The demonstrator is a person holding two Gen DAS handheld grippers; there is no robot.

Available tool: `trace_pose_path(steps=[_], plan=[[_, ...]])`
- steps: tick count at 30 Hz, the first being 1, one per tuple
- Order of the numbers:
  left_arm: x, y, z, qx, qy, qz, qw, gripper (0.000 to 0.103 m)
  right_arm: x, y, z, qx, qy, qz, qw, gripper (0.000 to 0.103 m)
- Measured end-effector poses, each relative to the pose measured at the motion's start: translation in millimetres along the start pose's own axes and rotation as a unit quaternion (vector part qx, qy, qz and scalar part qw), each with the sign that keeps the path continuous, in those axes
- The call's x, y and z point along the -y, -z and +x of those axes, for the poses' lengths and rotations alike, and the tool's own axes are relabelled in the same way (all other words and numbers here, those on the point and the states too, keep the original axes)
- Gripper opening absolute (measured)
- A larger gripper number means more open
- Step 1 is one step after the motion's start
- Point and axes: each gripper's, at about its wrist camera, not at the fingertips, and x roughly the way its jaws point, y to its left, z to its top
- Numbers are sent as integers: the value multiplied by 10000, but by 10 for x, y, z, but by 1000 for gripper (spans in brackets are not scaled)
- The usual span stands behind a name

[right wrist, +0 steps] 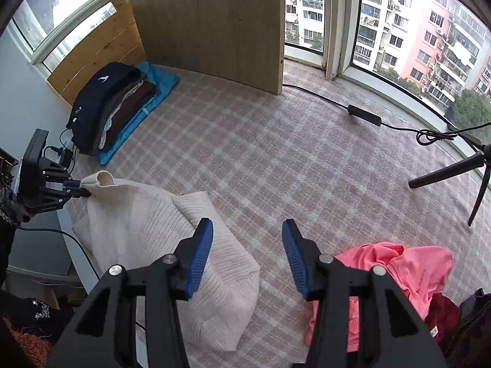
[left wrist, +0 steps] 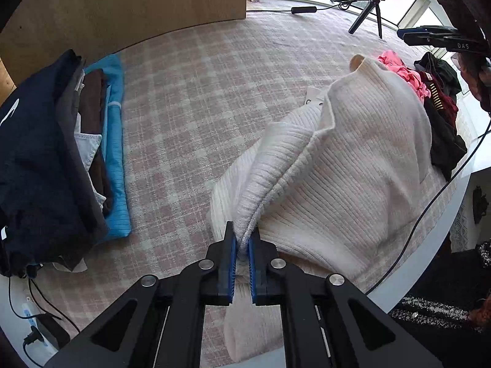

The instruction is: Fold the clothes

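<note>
Folding of the cream ribbed sweater [left wrist: 353, 159] looks mid-way: the left gripper [left wrist: 242, 247] is clamped on a bunched edge, lifting it off the checked blanket [left wrist: 190, 92]. The right gripper [right wrist: 248, 239] hangs wide apart and holds nothing, over the sweater's lower end. Next it likely needs a second edge. Beyond, the pink shirt [right wrist: 411, 273] bears small print, unreadable; farther off, the folded stack [right wrist: 113, 104] shows a white logo.

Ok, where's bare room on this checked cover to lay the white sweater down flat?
Widest bare patch: the middle of the checked cover, between the folded stack, the wooden panel and the tripod. Crowded near the pink shirt and around the white sweater held by the left gripper.
</note>
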Motion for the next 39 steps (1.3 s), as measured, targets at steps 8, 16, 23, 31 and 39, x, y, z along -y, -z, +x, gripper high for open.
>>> trace_pose_path(steps=[8,16,23,31,39], plan=[[-10,-25,82,-149,69,72,9998,6,-78,307,533,-510,-663,-411,9956,48],[-130,48,179,-189,36,-109,9998,6,-191,363,1111,-777,-750,-570,9925,26],[-112,-28,-572,838,-312,-327,9955,5,-338,382,69,270,-699,-413,9963,7],[126,-674,-2770,2792,-1241,214,9519,5,-732,-223,-2436,2747,465,-645,9582,7],[765,-550,-4450,4075,-2039,872,8859,5,-1517,-62,-3941,3873,1248,-1018,9078,7]])
